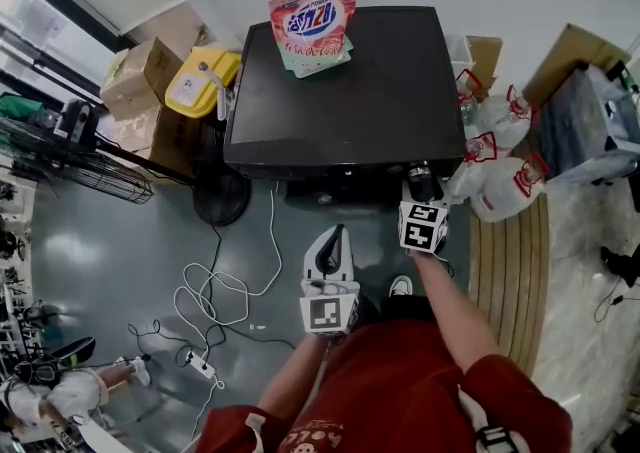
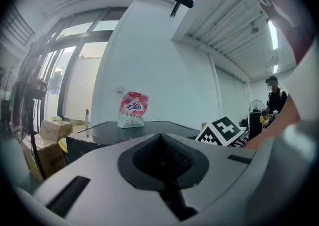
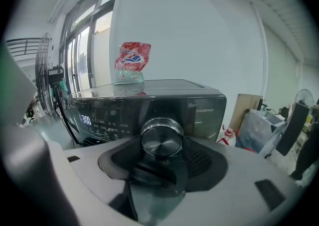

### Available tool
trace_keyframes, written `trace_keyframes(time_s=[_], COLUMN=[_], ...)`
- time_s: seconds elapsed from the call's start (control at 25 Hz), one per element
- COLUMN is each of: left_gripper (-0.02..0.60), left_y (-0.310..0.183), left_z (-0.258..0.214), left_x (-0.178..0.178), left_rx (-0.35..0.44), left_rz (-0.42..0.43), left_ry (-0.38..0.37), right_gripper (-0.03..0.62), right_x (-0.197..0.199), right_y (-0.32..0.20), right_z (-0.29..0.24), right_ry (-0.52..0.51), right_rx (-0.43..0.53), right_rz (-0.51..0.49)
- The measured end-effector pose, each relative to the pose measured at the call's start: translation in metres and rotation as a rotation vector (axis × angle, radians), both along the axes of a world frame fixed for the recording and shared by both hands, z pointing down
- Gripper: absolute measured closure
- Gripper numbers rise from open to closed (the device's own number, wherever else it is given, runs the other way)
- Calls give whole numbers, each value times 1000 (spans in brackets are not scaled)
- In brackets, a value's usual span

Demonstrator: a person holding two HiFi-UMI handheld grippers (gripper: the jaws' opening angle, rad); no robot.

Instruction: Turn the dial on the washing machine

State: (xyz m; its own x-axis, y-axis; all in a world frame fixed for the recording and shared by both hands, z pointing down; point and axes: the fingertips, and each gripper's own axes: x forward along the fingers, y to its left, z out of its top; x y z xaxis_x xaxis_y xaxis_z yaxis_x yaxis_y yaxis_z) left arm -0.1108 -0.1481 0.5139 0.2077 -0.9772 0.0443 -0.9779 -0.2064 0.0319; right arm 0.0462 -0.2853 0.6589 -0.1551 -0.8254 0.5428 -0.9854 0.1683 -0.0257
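Note:
The black washing machine (image 1: 340, 91) stands ahead of me, with a red and white detergent pouch (image 1: 313, 21) on its lid. My right gripper (image 1: 421, 187) reaches its front panel. In the right gripper view the round metal dial (image 3: 162, 137) sits between the two dark pads, with my right gripper (image 3: 162, 146) shut on it. A lit display (image 3: 87, 119) shows to the left of the dial. My left gripper (image 1: 330, 251) hangs back from the machine, its jaws shut on nothing. From the left gripper (image 2: 162, 157) view I see the machine's lid and the pouch (image 2: 132, 110) beyond.
A yellow container (image 1: 200, 81) and cardboard boxes (image 1: 140, 76) stand left of the machine, by a floor fan (image 1: 75, 156). White cable and a power strip (image 1: 205, 366) lie on the floor. White bags (image 1: 505, 176) crowd the right side. A person (image 2: 275, 98) stands far off.

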Motion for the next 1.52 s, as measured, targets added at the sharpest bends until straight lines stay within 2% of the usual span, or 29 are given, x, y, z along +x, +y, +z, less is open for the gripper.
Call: trace_keyframes(time_s=[0.2, 0.4, 0.84, 1.0, 1.12, 1.52], left_gripper=[572, 572, 572, 572, 572, 572], left_y=[1, 3, 5, 6, 5, 5], left_z=[-1, 1, -1, 4, 3, 2], left_x=[-1, -2, -5, -5, -4, -5], left_rx=[9, -1, -7, -8, -12, -19], left_rz=[-1, 1, -7, 12, 3, -9], left_ry=[-5, -10, -7, -48, -23, -12], right_gripper=[321, 321, 321, 321, 321, 321], right_x=[-1, -1, -3, -4, -4, -4], right_y=[1, 1, 1, 1, 1, 2], right_z=[0, -1, -4, -2, -2, -3], right_ry=[27, 101, 329, 414, 474, 502], right_rx=[8, 24, 86, 103, 115, 123], right_rz=[-2, -13, -56, -79, -95, -112])
